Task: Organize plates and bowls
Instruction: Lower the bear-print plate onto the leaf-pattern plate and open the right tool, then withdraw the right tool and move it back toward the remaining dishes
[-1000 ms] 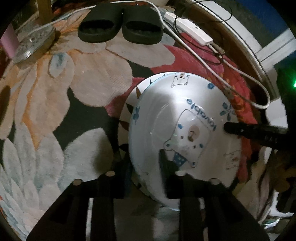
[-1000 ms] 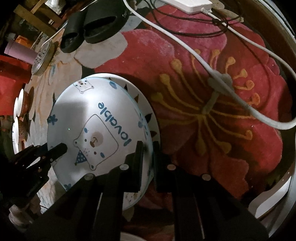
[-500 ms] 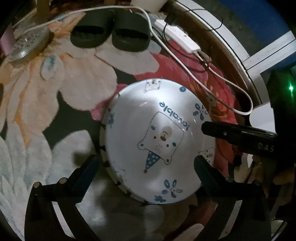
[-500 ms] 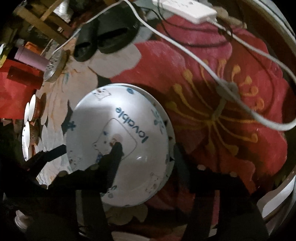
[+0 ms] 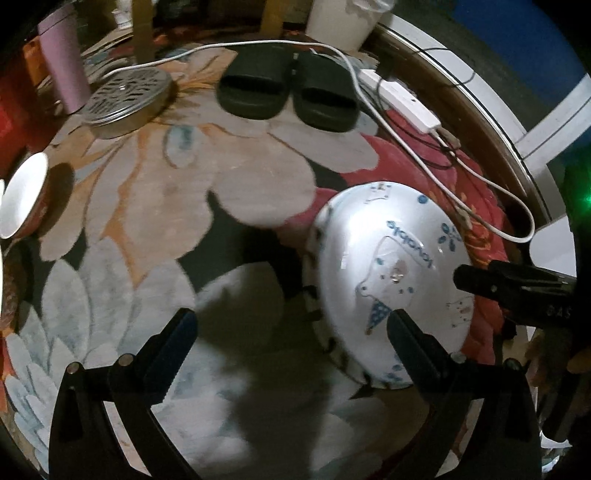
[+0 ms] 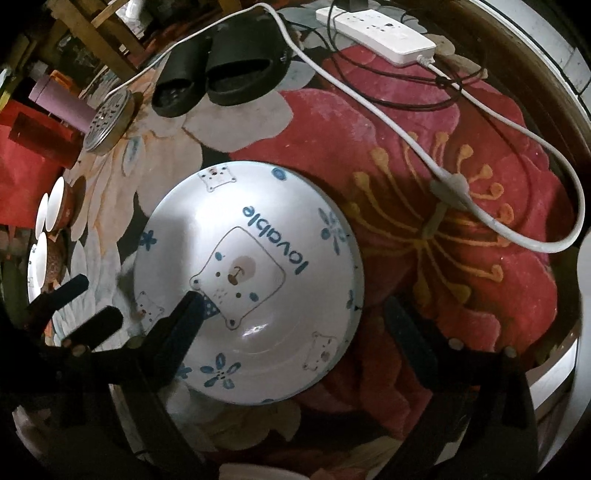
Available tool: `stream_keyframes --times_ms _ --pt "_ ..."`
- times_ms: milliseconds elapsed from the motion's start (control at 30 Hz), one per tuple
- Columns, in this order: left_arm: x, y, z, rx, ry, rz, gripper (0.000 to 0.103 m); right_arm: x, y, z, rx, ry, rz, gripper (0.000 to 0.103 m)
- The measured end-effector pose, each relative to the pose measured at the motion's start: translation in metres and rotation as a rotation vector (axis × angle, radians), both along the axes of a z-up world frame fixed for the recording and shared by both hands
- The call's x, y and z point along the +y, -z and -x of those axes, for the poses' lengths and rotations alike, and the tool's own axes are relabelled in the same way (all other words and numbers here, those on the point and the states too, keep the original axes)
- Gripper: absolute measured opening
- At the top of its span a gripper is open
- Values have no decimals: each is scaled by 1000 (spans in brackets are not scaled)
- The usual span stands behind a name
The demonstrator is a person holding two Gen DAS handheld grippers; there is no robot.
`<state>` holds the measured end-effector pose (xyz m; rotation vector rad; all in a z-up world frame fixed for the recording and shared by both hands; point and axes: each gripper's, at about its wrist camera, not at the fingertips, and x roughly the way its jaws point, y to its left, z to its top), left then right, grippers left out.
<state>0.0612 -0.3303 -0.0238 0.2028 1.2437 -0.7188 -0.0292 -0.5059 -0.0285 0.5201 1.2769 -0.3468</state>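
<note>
matte black gripper fingers (image 5: pixel 173 343) with small silver screws (image 5: pixel 125 359)

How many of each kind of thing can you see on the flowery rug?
Bear plates (stack, only the top one counts clearly): 1
Small bowls: 3
Black slippers: 2
Metal lid with holes: 1
White power strip: 1
Pink tumbler: 1
Total: 9

Glossy ceramic plate (image 6: pixel 251 273) — woolly rug (image 6: pixel 461 258)
</note>
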Motion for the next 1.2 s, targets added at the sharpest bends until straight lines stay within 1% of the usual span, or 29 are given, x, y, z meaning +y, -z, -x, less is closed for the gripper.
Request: stream_keyframes --times_ms 600,1200 --pt "60 0 -12 -15 -85 -29 103 50 3 -24 1 -85 -13 99" --pt "123 2 -23 -20 -183 -51 102 96 3 -46 2 -158 -2 99"
